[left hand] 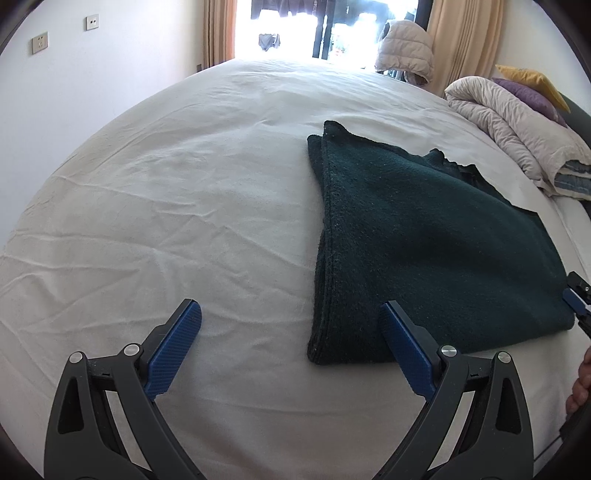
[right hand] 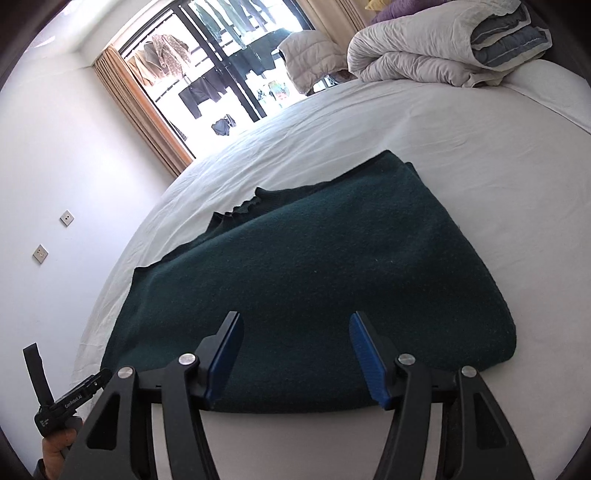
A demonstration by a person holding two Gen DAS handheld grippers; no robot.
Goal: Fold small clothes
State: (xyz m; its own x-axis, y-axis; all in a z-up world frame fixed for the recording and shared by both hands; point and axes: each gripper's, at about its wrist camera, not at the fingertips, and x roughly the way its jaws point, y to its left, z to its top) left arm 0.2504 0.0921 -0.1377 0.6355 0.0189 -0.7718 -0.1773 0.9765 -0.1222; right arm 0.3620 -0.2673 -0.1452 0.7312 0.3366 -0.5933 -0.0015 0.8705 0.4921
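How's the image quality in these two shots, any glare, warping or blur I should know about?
Left wrist view: the window is blown out to white, and fisheye bulges the bed sheet. Right wrist view: the window is bright, yet hanging clothes stay readable; the dark green garment keeps its texture. Both views are sharp, with dark corner vignetting.

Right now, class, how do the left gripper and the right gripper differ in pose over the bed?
The left gripper hangs mostly over bare white sheet, beside the dark green garment; the right gripper hangs directly over the garment. The left opens wider than the right. Both are open, empty, with blue pads.
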